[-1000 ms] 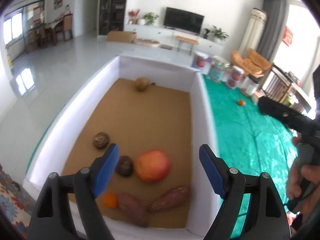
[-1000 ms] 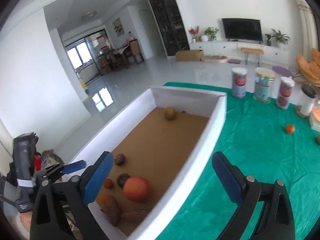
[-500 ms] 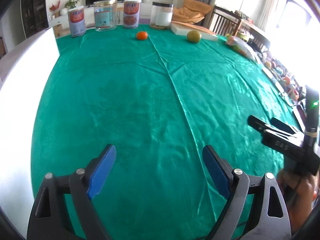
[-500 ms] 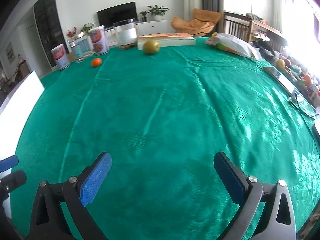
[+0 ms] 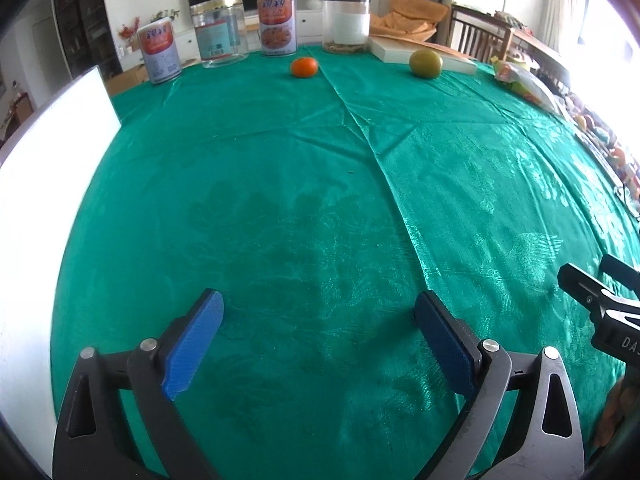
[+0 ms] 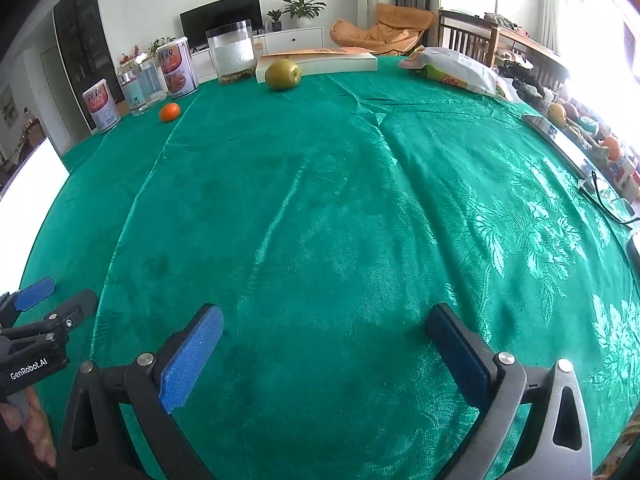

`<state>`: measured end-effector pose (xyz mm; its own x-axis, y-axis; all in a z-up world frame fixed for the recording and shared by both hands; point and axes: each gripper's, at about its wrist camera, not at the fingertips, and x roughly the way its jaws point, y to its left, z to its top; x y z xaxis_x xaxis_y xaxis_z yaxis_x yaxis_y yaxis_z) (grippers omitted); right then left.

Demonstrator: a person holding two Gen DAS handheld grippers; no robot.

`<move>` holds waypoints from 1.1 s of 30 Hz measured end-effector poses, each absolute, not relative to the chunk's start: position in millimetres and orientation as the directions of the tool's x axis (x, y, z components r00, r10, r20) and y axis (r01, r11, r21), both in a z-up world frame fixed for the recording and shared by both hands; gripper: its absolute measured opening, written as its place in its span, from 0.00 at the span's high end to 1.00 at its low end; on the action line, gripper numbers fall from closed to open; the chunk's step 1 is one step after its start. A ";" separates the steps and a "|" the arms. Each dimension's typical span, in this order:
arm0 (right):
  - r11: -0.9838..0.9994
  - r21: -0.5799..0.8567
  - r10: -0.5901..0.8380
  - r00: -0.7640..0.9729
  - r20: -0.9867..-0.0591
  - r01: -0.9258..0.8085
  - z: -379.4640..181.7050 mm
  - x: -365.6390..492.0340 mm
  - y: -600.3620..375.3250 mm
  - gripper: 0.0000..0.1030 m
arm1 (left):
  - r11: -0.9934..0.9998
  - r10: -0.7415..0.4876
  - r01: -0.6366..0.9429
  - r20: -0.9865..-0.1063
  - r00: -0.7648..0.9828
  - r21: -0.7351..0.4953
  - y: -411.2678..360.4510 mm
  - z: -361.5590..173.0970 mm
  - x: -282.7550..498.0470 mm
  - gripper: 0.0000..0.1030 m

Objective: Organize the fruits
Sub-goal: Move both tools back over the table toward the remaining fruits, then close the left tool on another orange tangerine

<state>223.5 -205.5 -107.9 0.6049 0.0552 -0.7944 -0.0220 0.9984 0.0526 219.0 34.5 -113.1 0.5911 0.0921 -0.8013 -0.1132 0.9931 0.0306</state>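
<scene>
A small orange fruit (image 5: 304,67) and a green fruit (image 5: 425,63) lie far off on the green tablecloth (image 5: 320,200); both show in the right wrist view too, the orange (image 6: 169,112) and the green fruit (image 6: 283,75). My left gripper (image 5: 318,328) is open and empty above the cloth. My right gripper (image 6: 322,344) is open and empty beside it. The white box wall (image 5: 44,184) stands at the left.
Several cans and jars (image 5: 276,24) line the far edge, next to a book (image 5: 424,52). A snack bag (image 6: 456,66), more fruit (image 6: 560,114) and glasses (image 6: 608,196) lie along the right side.
Both grippers have swung right from over the white box with its produce to face the open tablecloth, then moved forward toward the two far fruits. Both stayed open.
</scene>
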 end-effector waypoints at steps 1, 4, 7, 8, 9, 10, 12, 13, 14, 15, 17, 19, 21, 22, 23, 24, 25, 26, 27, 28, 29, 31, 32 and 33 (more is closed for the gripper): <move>0.999 0.048 0.052 0.603 -0.796 -0.022 -108.2 223.6 -204.8 0.01 | 0.993 0.092 -0.114 -0.802 0.591 0.030 35.1 -113.1 219.3 0.04; 0.999 0.042 0.048 0.600 -0.799 -0.024 -108.9 224.2 -203.3 0.00 | 0.993 0.092 -0.115 -0.802 0.590 0.030 35.6 -113.6 219.6 0.03; 0.999 0.034 0.042 0.597 -0.801 -0.025 -109.1 224.8 -201.9 0.00 | 0.993 0.091 -0.114 -0.802 0.590 0.029 36.1 -113.6 219.8 0.02; 0.999 0.030 0.040 0.596 -0.802 -0.026 -109.2 224.9 -201.4 0.00 | 0.993 0.092 -0.115 -0.802 0.590 0.029 35.6 -113.6 219.6 0.02; 0.999 0.027 0.037 0.595 -0.803 -0.026 -109.4 225.1 -200.9 0.00 | 0.993 0.092 -0.115 -0.802 0.590 0.029 35.9 -113.6 219.7 0.02; 0.999 0.023 0.034 0.594 -0.804 -0.027 -109.5 225.2 -200.3 0.00 | 0.993 0.092 -0.115 -0.802 0.590 0.030 35.8 -113.6 219.7 0.02; 0.999 0.018 0.031 0.592 -0.805 -0.027 -109.7 225.4 -199.5 0.00 | 0.993 0.092 -0.115 -0.802 0.590 0.030 35.8 -113.6 219.8 0.02; 0.999 0.018 0.031 0.592 -0.805 -0.027 -109.8 225.4 -199.6 0.00 | 0.993 0.092 -0.115 -0.802 0.590 0.030 35.9 -113.5 219.9 0.02; 0.999 0.018 0.031 0.592 -0.805 -0.028 -109.8 225.4 -199.6 0.00 | 0.993 0.093 -0.115 -0.802 0.590 0.030 35.6 -113.6 219.7 0.02; 0.999 0.017 0.030 0.592 -0.805 -0.028 -109.8 225.4 -199.5 0.00 | 0.993 0.093 -0.115 -0.802 0.590 0.030 35.5 -113.6 219.7 0.02; 0.999 0.016 0.030 0.592 -0.806 -0.029 -109.7 225.5 -199.5 0.00 | 0.993 0.093 -0.115 -0.802 0.590 0.030 35.7 -113.6 219.7 0.02; 0.999 0.016 0.030 0.592 -0.806 -0.029 -109.7 225.3 -199.5 0.00 | 0.993 0.091 -0.115 -0.802 0.591 0.028 35.7 -113.5 219.6 0.02; 0.999 0.016 0.030 0.591 -0.806 -0.028 -109.6 225.3 -199.4 0.00 | 0.993 0.086 -0.112 -0.801 0.592 0.024 37.1 -113.4 219.7 0.02; 0.999 0.016 0.030 0.591 -0.806 -0.028 -109.6 225.3 -199.3 0.00 | 0.994 0.087 -0.110 -0.803 0.589 0.028 36.7 -113.2 220.7 0.02; 0.999 0.016 0.030 0.591 -0.806 -0.028 -109.6 225.2 -199.4 0.00 | 0.994 0.080 -0.103 -0.815 0.574 0.025 36.8 -112.3 225.2 0.03; 0.999 0.016 0.029 0.591 -0.806 -0.028 -109.5 225.2 -199.3 0.00 | 0.996 0.060 -0.094 -0.827 0.558 0.009 38.2 -109.9 233.0 0.03; 0.999 0.016 0.029 0.591 -0.806 -0.028 -109.5 225.2 -199.3 0.00 | 0.996 0.039 -0.092 -0.834 0.551 -0.015 40.9 -105.9 242.9 0.03; 0.999 0.015 0.029 0.591 -0.806 -0.028 -109.5 225.2 -199.3 0.00 | 0.993 0.028 -0.111 -0.831 0.556 -0.041 45.9 -99.4 255.0 0.03; 0.999 0.015 0.029 0.591 -0.806 -0.029 -109.5 225.3 -199.3 0.00 | 0.987 0.019 -0.140 -0.820 0.572 -0.075 53.3 -91.6 268.5 0.03; 0.999 0.016 0.030 0.591 -0.806 -0.028 -109.5 225.2 -199.3 0.00 | 0.978 0.004 -0.171 -0.806 0.593 -0.121 62.8 -83.4 284.2 0.03; 0.999 0.016 0.030 0.591 -0.806 -0.028 -109.4 225.1 -199.2 0.00 | 0.965 -0.009 -0.203 -0.789 0.614 -0.168 73.4 -77.4 301.4 0.03; 0.999 0.016 0.030 0.591 -0.806 -0.028 -109.4 225.1 -199.2 0.00 | 0.935 -0.027 -0.257 -0.770 0.638 -0.245 93.7 -73.6 339.1 0.03; 0.999 0.016 0.029 0.591 -0.806 -0.028 -109.3 225.0 -199.2 0.00 | 0.926 -0.032 -0.272 -0.769 0.638 -0.264 100.8 -76.1 359.0 0.03; 0.999 0.015 0.029 0.591 -0.806 -0.029 -109.3 225.0 -199.1 0.00 | 0.927 -0.037 -0.269 -0.778 0.628 -0.261 104.1 -80.4 378.9 0.04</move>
<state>225.0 -199.1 -109.3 0.5906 0.0293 -0.8064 -0.0285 0.9995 0.0155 378.9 104.1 -80.4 0.6276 -0.0367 -0.7776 -0.2694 0.9269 -0.2612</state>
